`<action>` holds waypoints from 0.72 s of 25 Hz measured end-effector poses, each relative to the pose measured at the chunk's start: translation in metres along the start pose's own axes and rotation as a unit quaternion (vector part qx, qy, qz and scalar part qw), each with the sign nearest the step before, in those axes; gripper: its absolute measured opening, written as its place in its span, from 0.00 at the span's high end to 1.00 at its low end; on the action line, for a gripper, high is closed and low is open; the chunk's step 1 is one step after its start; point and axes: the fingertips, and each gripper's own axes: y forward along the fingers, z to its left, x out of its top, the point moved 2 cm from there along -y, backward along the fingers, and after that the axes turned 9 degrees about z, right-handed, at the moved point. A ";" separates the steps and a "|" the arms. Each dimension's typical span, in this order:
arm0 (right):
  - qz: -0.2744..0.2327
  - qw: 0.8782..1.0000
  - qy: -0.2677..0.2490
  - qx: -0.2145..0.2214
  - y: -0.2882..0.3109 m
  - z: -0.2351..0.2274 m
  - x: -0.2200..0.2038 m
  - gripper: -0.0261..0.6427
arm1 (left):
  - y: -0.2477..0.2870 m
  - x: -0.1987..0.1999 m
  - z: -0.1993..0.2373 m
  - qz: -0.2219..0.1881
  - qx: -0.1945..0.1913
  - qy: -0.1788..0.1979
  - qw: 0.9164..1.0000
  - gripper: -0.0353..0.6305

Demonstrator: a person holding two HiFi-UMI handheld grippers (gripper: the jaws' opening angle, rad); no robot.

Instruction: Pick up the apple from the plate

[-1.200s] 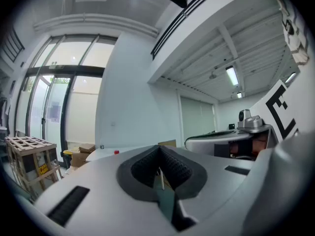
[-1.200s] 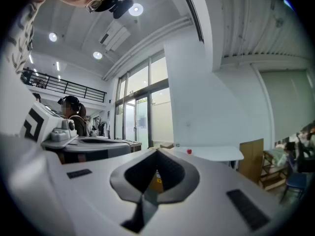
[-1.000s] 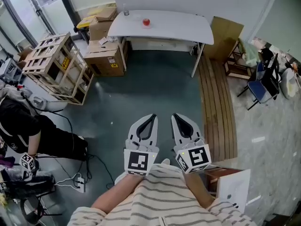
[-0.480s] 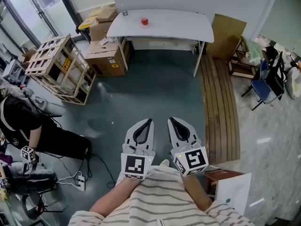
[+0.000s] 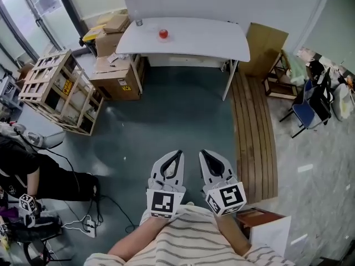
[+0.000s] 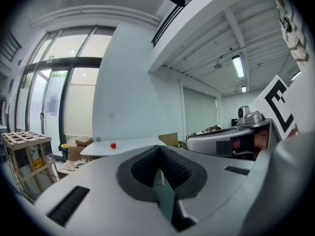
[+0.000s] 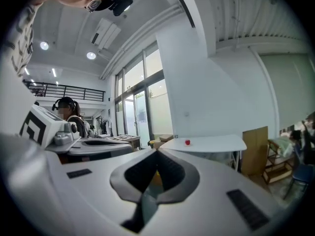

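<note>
While the person is standing far back on the blue-green floor (image 5: 177, 115), the red apple (image 5: 163, 34) is sitting on the white desk (image 5: 211, 37) at the far end of the room. It is near the left end of the desk, close to a small cup (image 5: 138, 22). The apple is so small from here that no plate is showing under it.

The left hand-held gripper (image 5: 177, 153) and the right hand-held gripper (image 5: 203, 153) are poking out side by side in front of the striped shirt. Both are pinched tight, tips together, and nothing is sitting between the jaws of either one. Each gripper view is showing the apple as a tiny red dot far away over the closed tips.

Compared with a second ago, the desk and the apple are sitting a little lower in the head view, and the cardboard boxes (image 5: 111, 73) are sliding off to the left. The two grippers are also sitting lower in the picture. It looks like the person is moving across the room and lining up with the desk.

That means the picking up is not starting yet. The person is probably still needing to walk much closer, and one gripper is needing to open wide before it can go around the apple.
</note>
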 end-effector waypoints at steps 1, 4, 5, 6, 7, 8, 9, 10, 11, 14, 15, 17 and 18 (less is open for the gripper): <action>0.001 1.000 -0.003 -0.001 0.012 -0.005 0.005 0.94 | 0.013 0.003 0.009 -0.002 -0.002 -0.002 1.000 0.94; 0.008 1.000 0.003 0.000 0.057 -0.021 0.019 0.94 | 0.052 0.010 0.043 -0.002 -0.004 -0.003 1.000 0.94; 0.011 1.000 0.007 0.001 0.074 -0.025 0.025 0.94 | 0.064 0.014 0.056 -0.002 -0.004 -0.001 1.000 0.94; 0.012 1.000 0.010 0.001 0.090 -0.030 0.031 0.94 | 0.074 0.019 0.069 -0.003 -0.004 0.001 1.000 0.94; 0.013 1.000 0.011 0.001 0.106 -0.034 0.037 0.94 | 0.084 0.023 0.081 -0.003 -0.004 0.002 1.000 0.94; 0.012 1.000 0.012 0.000 0.122 -0.038 0.044 0.94 | 0.094 0.027 0.094 -0.003 -0.004 0.004 1.000 0.94; 0.010 1.000 0.012 0.001 0.138 -0.042 0.052 0.94 | 0.105 0.031 0.107 -0.002 -0.003 0.004 1.000 0.94; 0.009 1.000 0.011 0.001 0.156 -0.046 0.060 0.94 | 0.117 0.034 0.122 -0.002 -0.003 0.003 1.000 0.94; 0.007 1.000 0.010 0.002 0.173 -0.050 0.067 0.94 | 0.128 0.037 0.136 -0.001 -0.002 0.001 1.000 0.94; 0.007 1.000 0.006 0.000 0.221 -0.059 0.088 0.94 | 0.161 0.045 0.177 0.001 -0.003 -0.004 1.000 0.94; 0.007 1.000 0.005 -0.002 0.234 -0.062 0.094 0.94 | 0.170 0.047 0.189 0.000 -0.004 -0.005 1.000 0.94; 0.006 1.000 0.002 -0.002 0.260 -0.065 0.104 0.94 | 0.186 0.051 0.211 -0.002 -0.005 -0.008 1.000 0.94; 0.006 1.000 0.001 -0.001 0.271 -0.066 0.107 0.94 | 0.193 0.052 0.220 -0.002 -0.004 -0.011 1.000 0.94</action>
